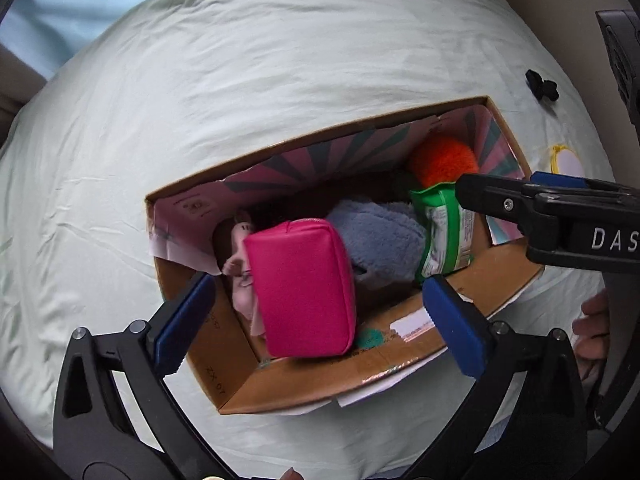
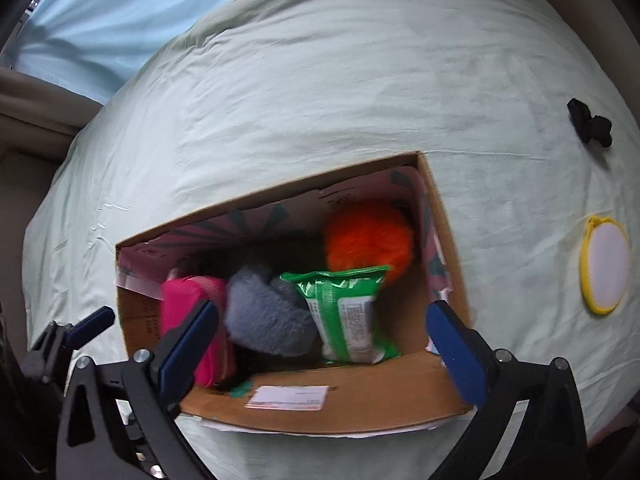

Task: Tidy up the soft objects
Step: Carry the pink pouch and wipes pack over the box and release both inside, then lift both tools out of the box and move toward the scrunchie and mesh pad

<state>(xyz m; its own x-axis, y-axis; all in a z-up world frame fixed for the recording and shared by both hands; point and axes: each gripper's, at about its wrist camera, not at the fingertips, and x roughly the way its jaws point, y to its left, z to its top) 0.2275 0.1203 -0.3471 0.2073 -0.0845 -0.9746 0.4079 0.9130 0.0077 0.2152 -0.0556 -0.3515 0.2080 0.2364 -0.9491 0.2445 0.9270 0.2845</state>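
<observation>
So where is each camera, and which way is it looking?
Left wrist: on the left gripper, looking down into the cardboard box on the bed; its own blue fingers, the right gripper and a hand show.
Right wrist: on the right gripper, looking into the box; the left gripper's finger shows.
Both share the pink pouch, grey plush, green packet, orange ball.

Matt brown cardboard box (image 2: 344, 400), glossy green plastic packet (image 2: 348, 312), fluffy grey plush (image 2: 264, 316), wrinkled cloth sheet (image 2: 320, 100).

White letters "DAS" stand on the right tongs' (image 1: 494, 190) black body, cut off by the picture's edge. Print on the green pack (image 2: 348, 316), the box (image 2: 440, 216) walls and its white label (image 2: 288, 397) is illegible.
</observation>
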